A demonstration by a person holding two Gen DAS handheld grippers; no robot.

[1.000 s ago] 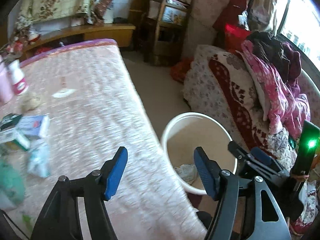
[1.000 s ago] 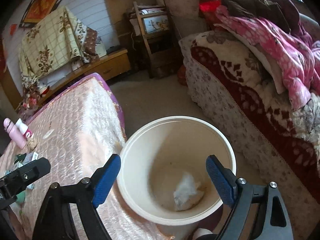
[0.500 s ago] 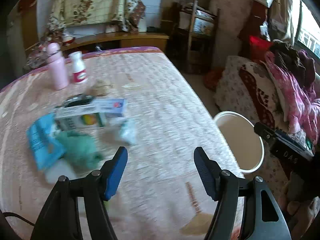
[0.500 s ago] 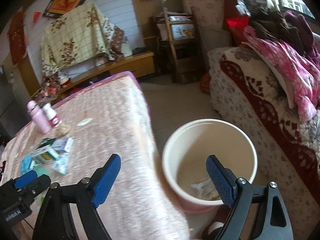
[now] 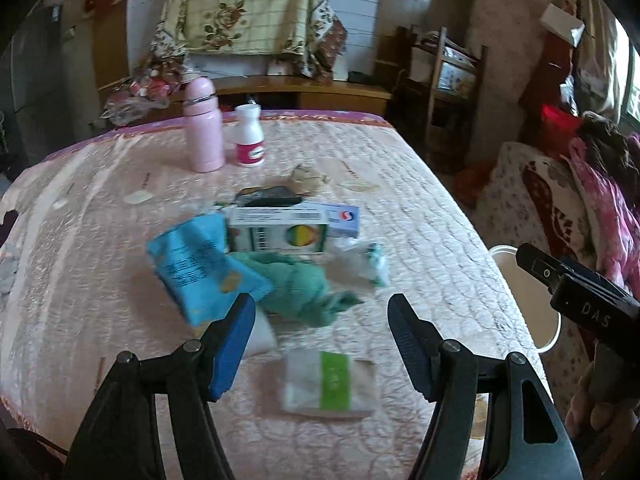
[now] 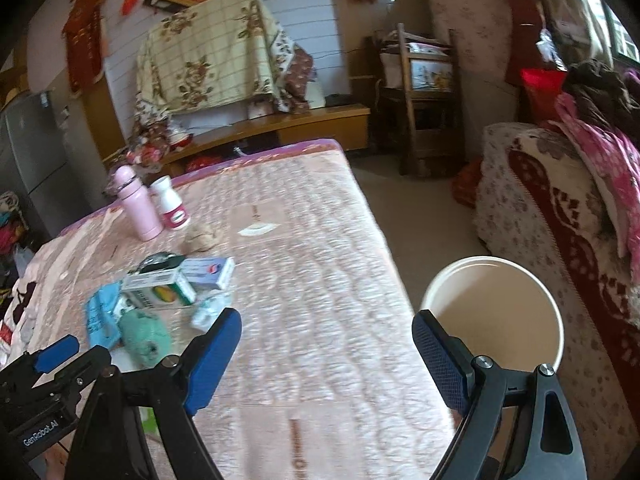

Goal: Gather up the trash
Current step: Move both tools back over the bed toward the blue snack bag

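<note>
A pile of trash lies on the pink quilted table [image 5: 420, 216]: a blue packet [image 5: 200, 264], a green crumpled cloth [image 5: 300, 288], a green and white box [image 5: 280, 234], a blue and white box [image 5: 340, 218], a clear wrapper [image 5: 362, 264] and a white sachet with a green stripe [image 5: 328, 380]. My left gripper [image 5: 322, 344] hangs open just before the pile, above the sachet, holding nothing. My right gripper [image 6: 326, 356] is open and empty over the table's right edge. The cream bucket [image 6: 492, 312] stands on the floor to its right.
A pink flask [image 5: 203, 124] and a white bottle [image 5: 249, 136] stand at the table's far side, with a crumpled brown scrap [image 5: 306, 176] near them. A sofa [image 6: 552, 216] with pink bedding flanks the bucket. A wooden shelf [image 6: 420, 92] and a low bench stand behind.
Both grippers have swung left, away from the bucket and over the table. The trash pile has come to the middle of the left wrist view. Both stay open and empty.
</note>
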